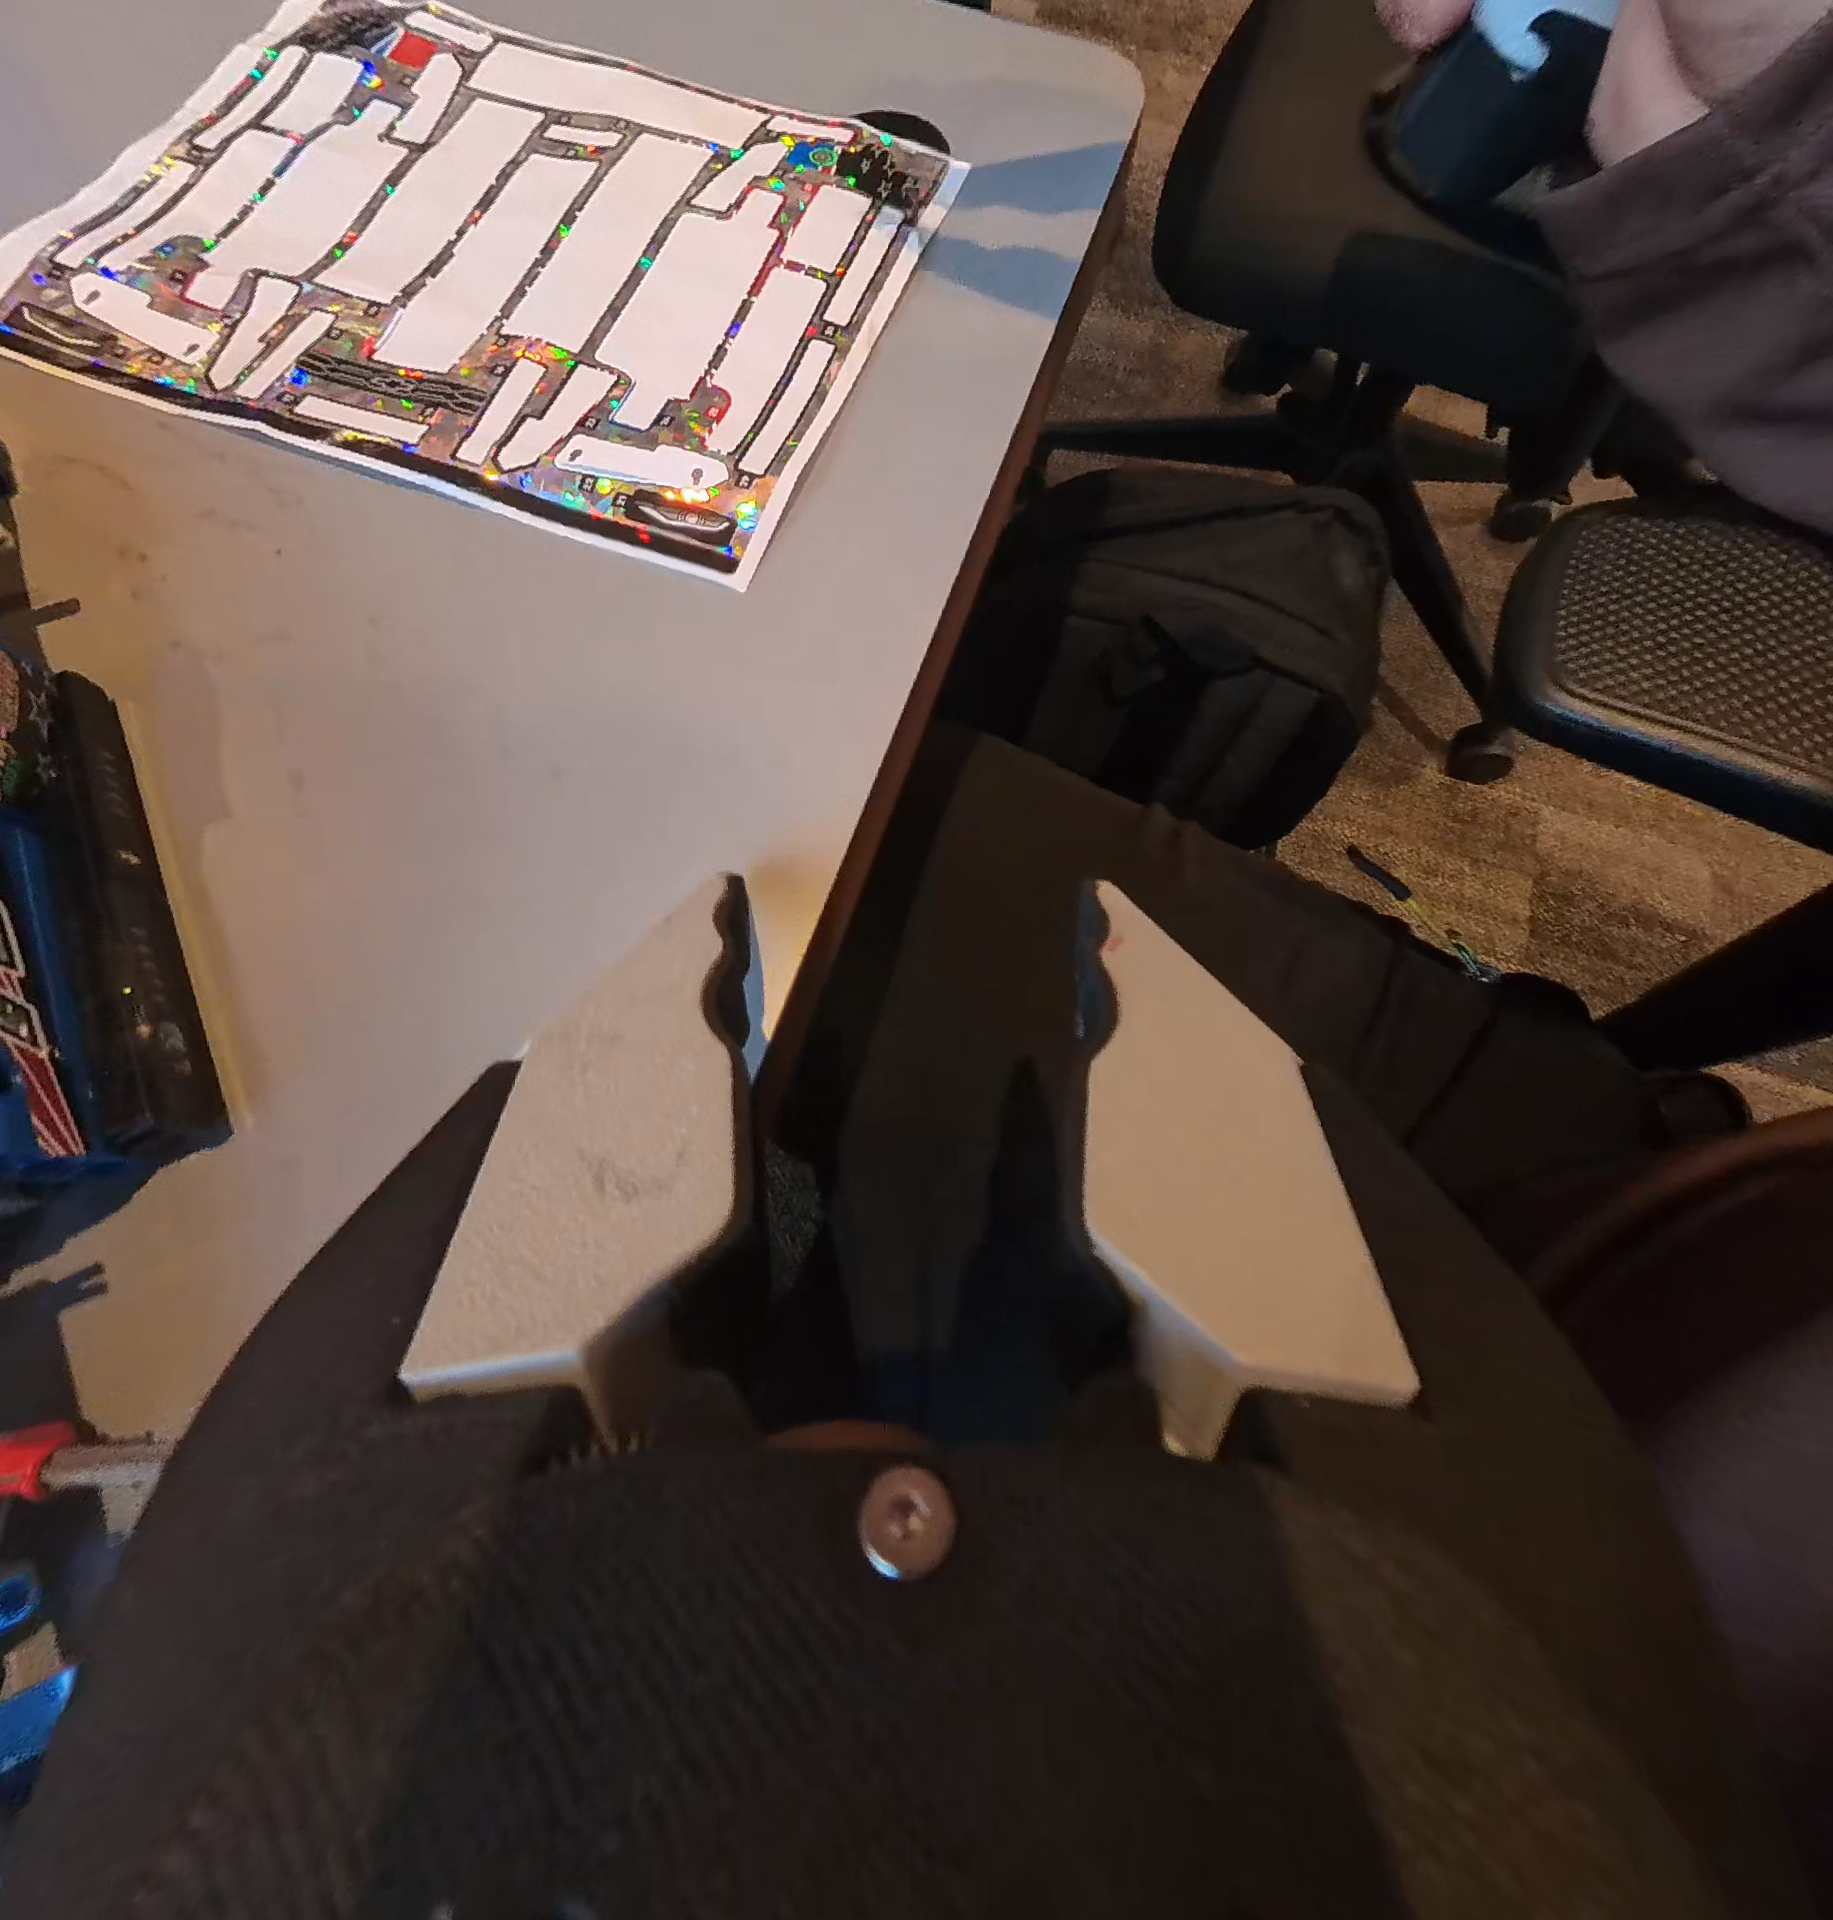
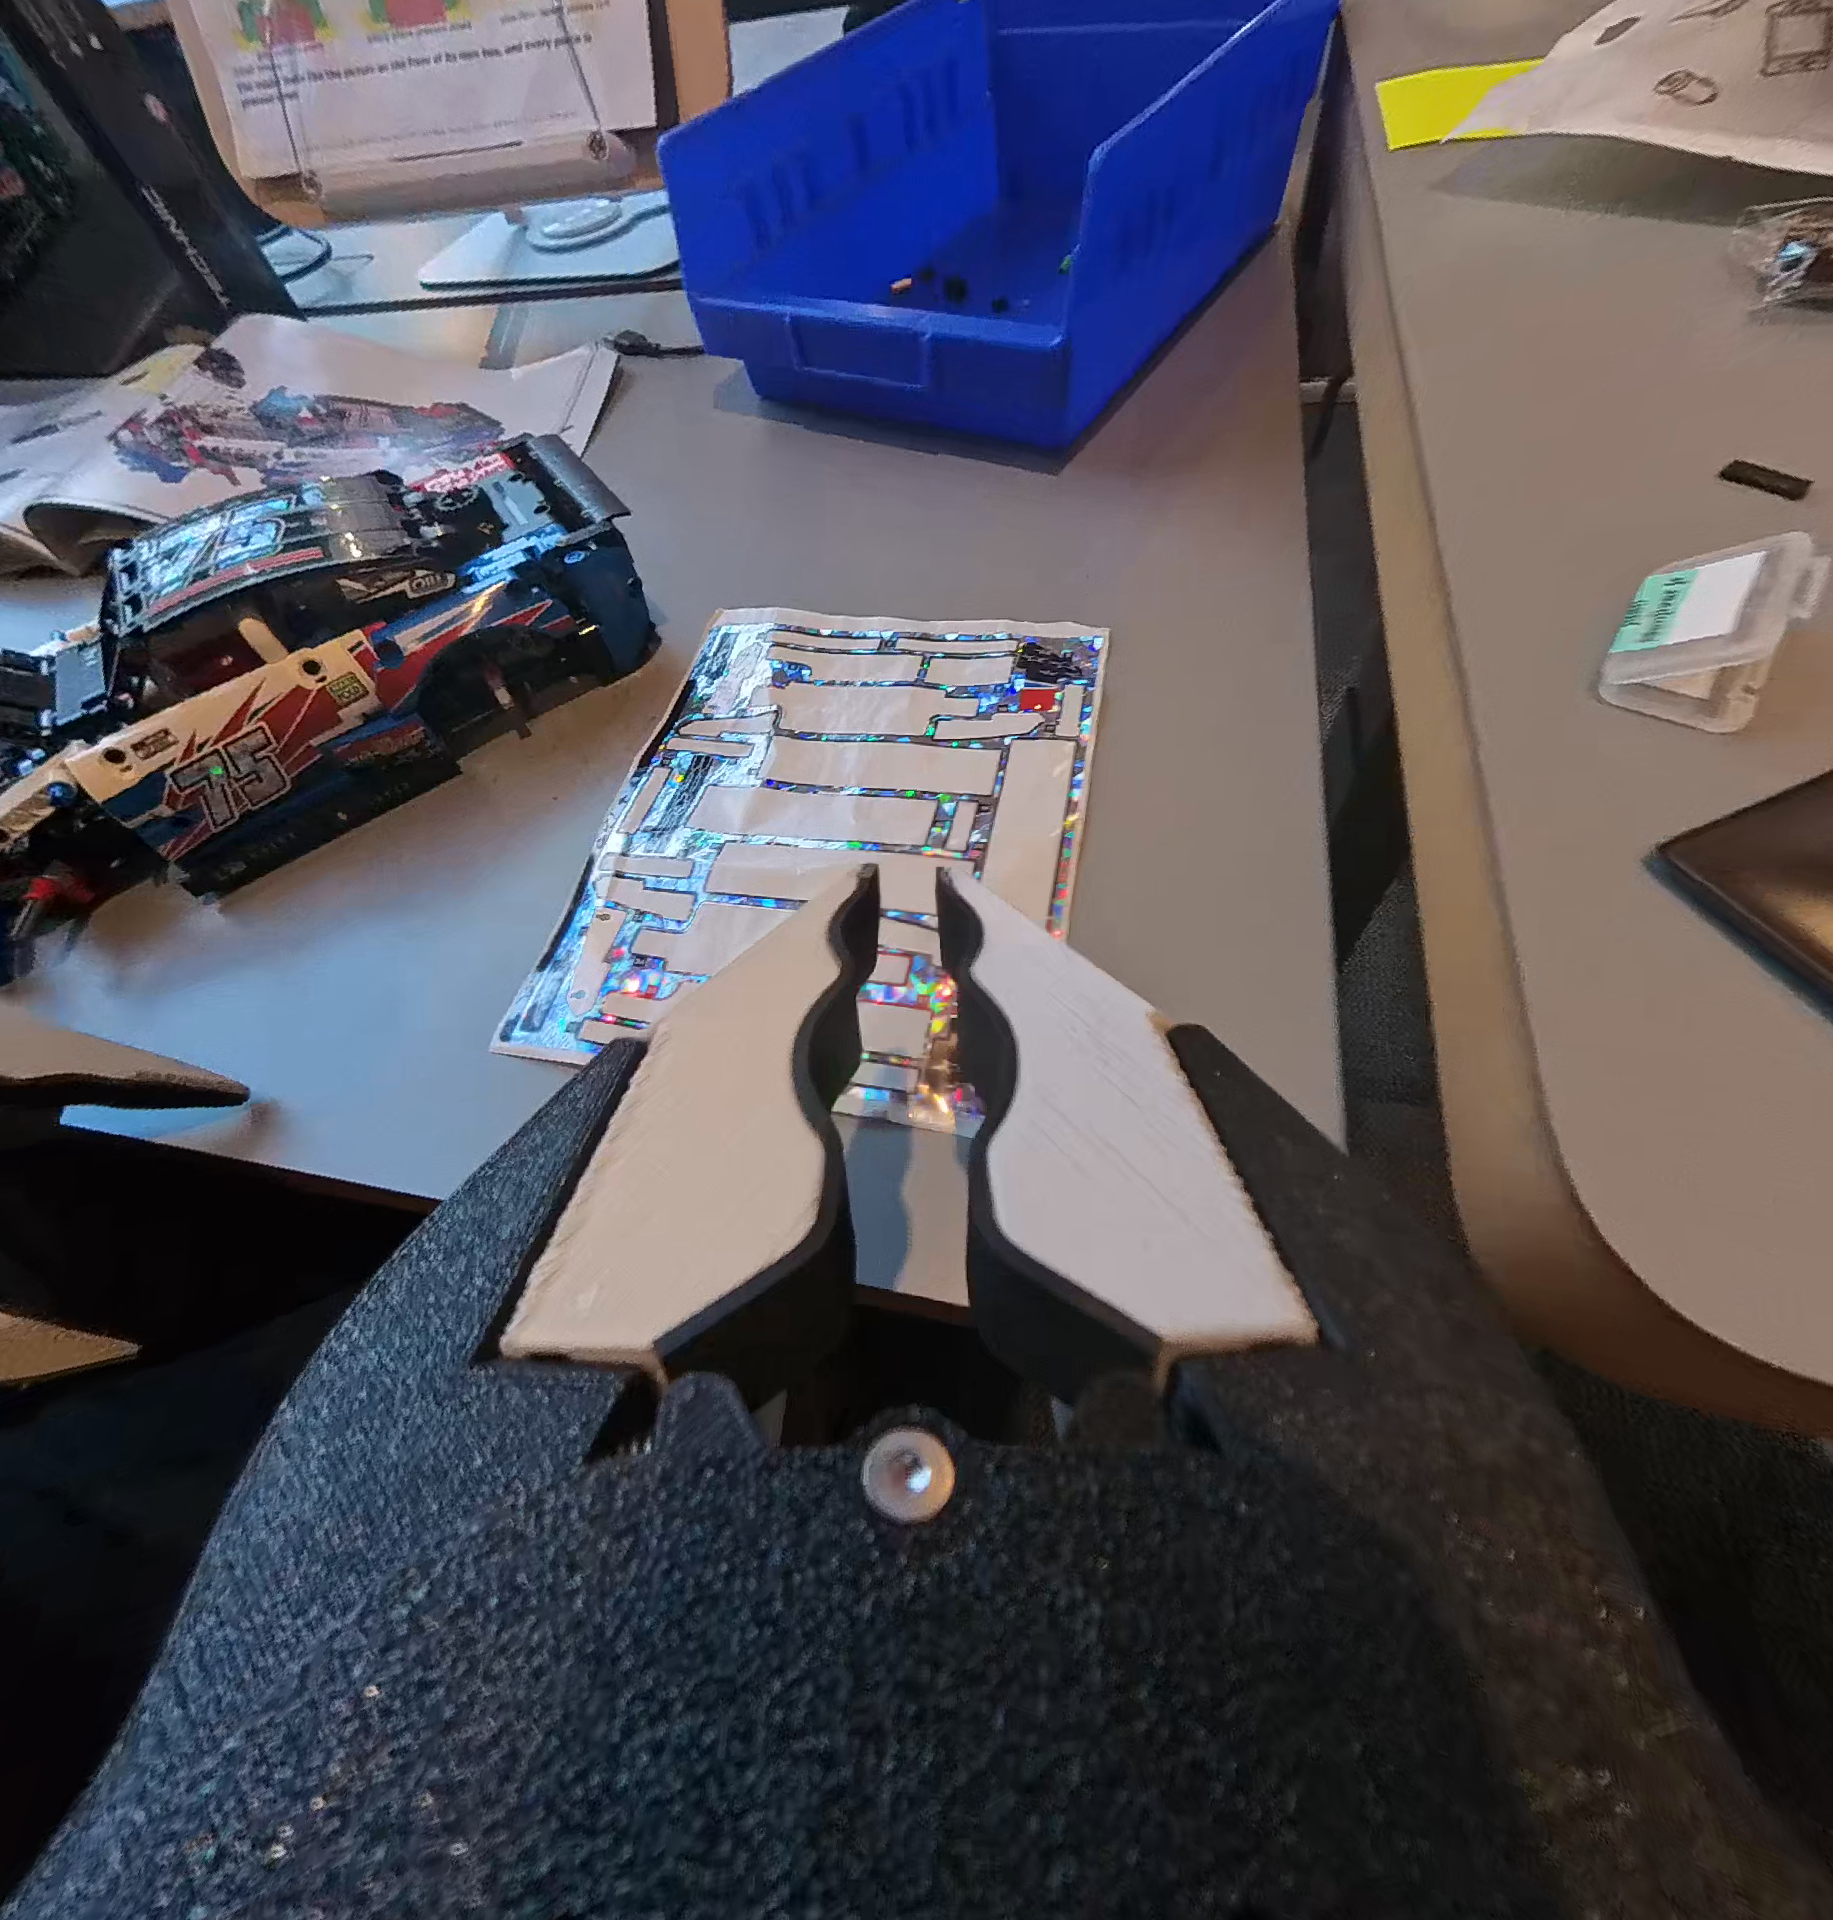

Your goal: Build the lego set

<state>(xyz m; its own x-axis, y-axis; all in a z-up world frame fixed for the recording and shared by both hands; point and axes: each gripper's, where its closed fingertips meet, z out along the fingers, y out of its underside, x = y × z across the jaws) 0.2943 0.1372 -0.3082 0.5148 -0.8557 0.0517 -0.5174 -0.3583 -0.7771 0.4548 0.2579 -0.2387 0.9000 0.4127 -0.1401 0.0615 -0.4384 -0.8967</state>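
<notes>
You are looking at one lego car [image 2: 299, 707], one holographic sticker sheet [image 2: 839, 821], one blue bin [image 2: 995, 343] and one open instruction booklet [image 2: 268, 416]. You are also seeing one small clear plastic case [image 2: 1712, 639] and one yellow note [image 2: 1442, 99] on the second grey table [image 2: 1577, 935]. Left wrist view is showing two office chairs [image 1: 1411, 312] and one black bag [image 1: 1203, 644].

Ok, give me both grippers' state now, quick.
Left gripper: open, holding nothing, at the table's edge.
Right gripper: nearly closed, narrow gap, holding nothing, above the sticker sheet.
</notes>
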